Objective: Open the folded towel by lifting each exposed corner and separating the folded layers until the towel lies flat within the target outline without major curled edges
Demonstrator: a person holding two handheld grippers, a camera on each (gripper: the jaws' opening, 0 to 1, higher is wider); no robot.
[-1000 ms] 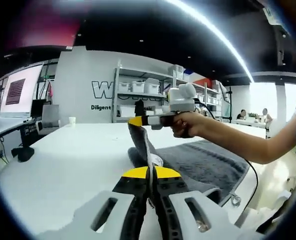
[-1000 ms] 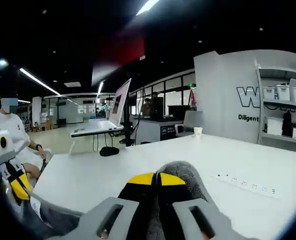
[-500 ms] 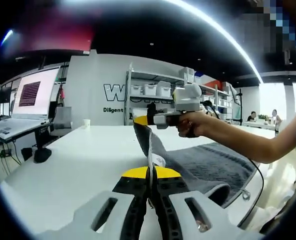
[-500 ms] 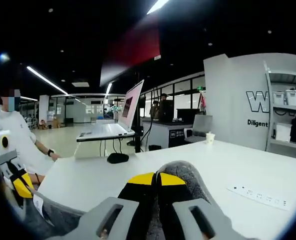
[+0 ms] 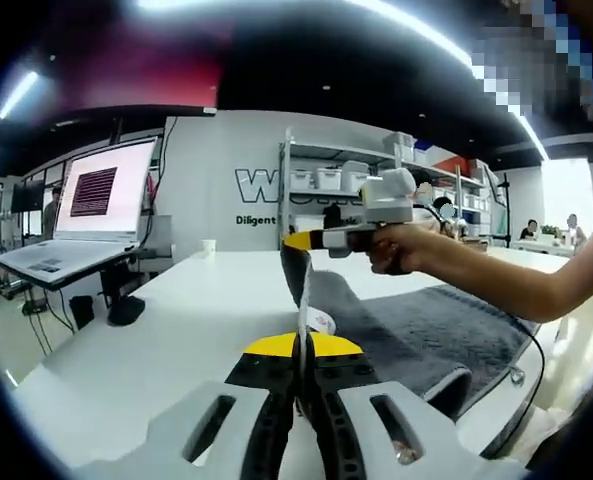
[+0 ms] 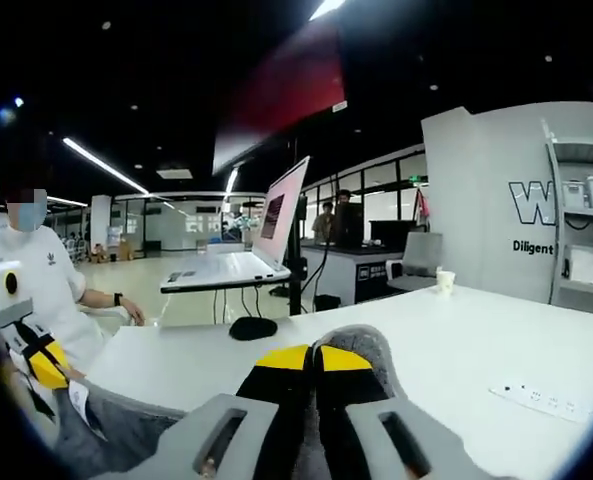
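Left gripper (image 5: 298,350) is clamped on the grey towel (image 5: 426,335), a thin edge of cloth rising from between its tips. The rest of the towel is spread over the white table (image 5: 166,330). Further out, the right gripper (image 5: 298,240), held in a hand (image 5: 396,245), is pinched tight on a raised corner. In the right gripper view, towel bulges over its closed tips (image 6: 314,362); beyond sit a power strip (image 6: 541,397) and paper cup (image 6: 443,281).
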